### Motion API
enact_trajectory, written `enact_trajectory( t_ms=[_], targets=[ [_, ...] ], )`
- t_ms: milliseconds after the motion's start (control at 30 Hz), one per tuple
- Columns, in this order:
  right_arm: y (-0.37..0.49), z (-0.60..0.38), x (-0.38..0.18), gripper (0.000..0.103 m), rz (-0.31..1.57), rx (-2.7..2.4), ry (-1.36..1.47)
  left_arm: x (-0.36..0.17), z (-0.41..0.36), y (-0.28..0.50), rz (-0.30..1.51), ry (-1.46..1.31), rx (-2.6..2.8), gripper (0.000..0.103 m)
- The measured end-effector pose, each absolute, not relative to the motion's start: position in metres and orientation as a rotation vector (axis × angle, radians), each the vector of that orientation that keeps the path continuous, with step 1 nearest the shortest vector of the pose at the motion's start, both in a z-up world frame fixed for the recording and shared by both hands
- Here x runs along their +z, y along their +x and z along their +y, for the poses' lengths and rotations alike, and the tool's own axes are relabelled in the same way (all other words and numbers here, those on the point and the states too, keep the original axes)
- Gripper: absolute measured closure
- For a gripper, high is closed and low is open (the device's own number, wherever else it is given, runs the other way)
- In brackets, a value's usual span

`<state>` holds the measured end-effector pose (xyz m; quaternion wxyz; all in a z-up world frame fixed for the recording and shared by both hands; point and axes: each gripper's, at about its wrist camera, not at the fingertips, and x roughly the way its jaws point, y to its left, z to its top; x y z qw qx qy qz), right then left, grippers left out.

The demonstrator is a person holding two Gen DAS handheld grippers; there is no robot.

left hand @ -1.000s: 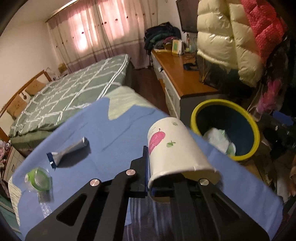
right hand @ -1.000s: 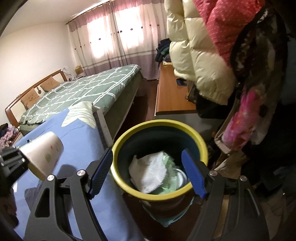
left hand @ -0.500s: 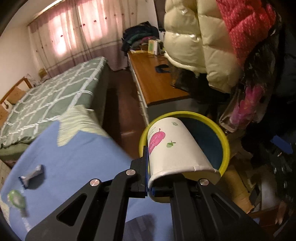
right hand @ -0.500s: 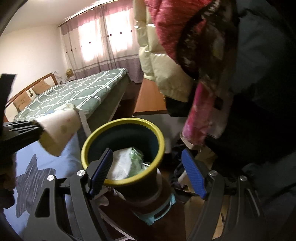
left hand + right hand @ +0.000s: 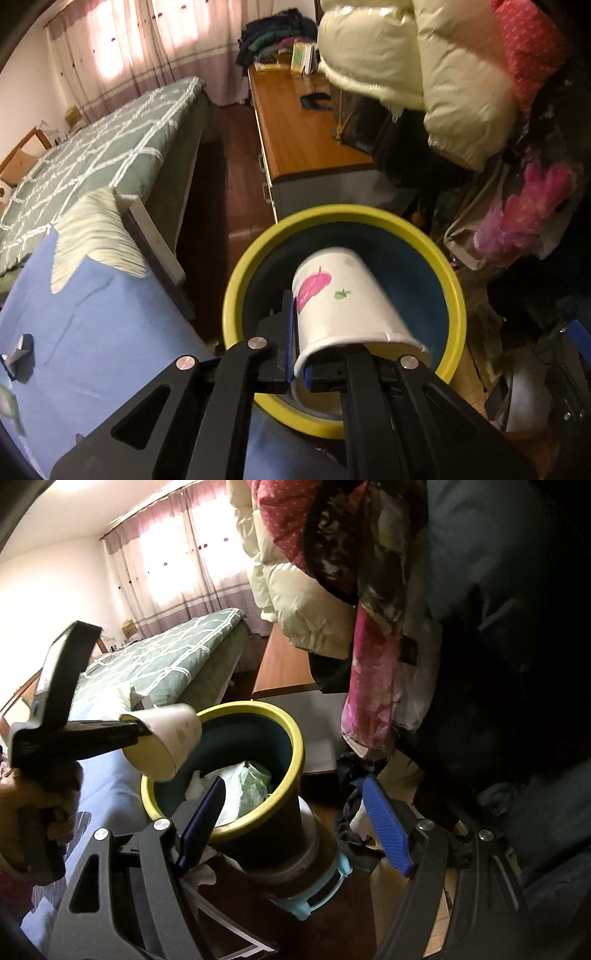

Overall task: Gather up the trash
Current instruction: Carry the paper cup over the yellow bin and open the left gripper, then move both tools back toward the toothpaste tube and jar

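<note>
My left gripper (image 5: pixel 300 363) is shut on the rim of a white paper cup (image 5: pixel 343 302) with a pink print. It holds the cup on its side over the mouth of the yellow-rimmed, dark blue trash bin (image 5: pixel 255 266). In the right wrist view the cup (image 5: pixel 162 740) hangs over the bin's near-left rim (image 5: pixel 295 760). White paper and green wrapping (image 5: pixel 240 786) lie inside the bin. My right gripper (image 5: pixel 291 823) is open and empty, its blue pads on either side of the bin's outer wall.
A blue cloth table (image 5: pixel 92 332) lies left of the bin, with a small grey tube (image 5: pixel 18 350) at its left edge. A bed (image 5: pixel 92 147) and a wooden dresser (image 5: pixel 303 140) stand behind. Jackets (image 5: pixel 424 74) hang above right of the bin.
My left gripper has carried the cup rightward from above the table to over the bin's opening. The right gripper has dropped lower and swung right beside the bin.
</note>
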<state>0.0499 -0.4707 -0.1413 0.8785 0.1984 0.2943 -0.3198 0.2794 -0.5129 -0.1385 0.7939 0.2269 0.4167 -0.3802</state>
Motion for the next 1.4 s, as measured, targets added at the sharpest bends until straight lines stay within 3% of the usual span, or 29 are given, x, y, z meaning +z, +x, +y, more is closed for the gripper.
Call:
enact_trajectory(
  t_ms=[33,67,100,333,533,600,767,1100,1400],
  targets=[
    [0.05,-0.472,-0.142,0.03,0.615,-0.667,0.418,-0.142,-0.515,0.281,0.912,0.484,-0.812,0.088],
    [0.05,-0.472,-0.142,0.03,0.616,-0.668,0.42,-0.146,-0.517,0.283,0.923,0.479,-0.792,0.055],
    [0.05,-0.472,-0.143,0.03,0.616,-0.668,0.421,-0.147,-0.518,0.283,0.912,0.479,-0.769,0.036],
    [0.052,-0.473,-0.146,0.03,0.626,-0.661,0.43,-0.144,-0.518,0.282,0.905,0.467,-0.786,0.031],
    [0.056,-0.468,-0.148,0.03,0.637,-0.645,0.428,-0.11,-0.474,0.269,0.837,0.386,-0.795,0.019],
    [0.059,-0.464,-0.149,0.03,0.641,-0.634,0.422,-0.094,-0.444,0.263,0.789,0.333,-0.784,0.009],
    [0.072,-0.448,-0.145,0.03,0.65,-0.586,0.395,-0.071,-0.352,0.256,0.716,0.227,-0.7,0.005],
    [0.139,-0.377,-0.122,0.029,0.672,-0.422,0.269,-0.065,-0.117,0.267,0.59,0.039,-0.275,0.005],
    [0.243,-0.261,-0.101,0.029,0.683,-0.18,0.119,-0.085,0.015,0.31,0.549,-0.053,-0.007,0.005]
  ],
)
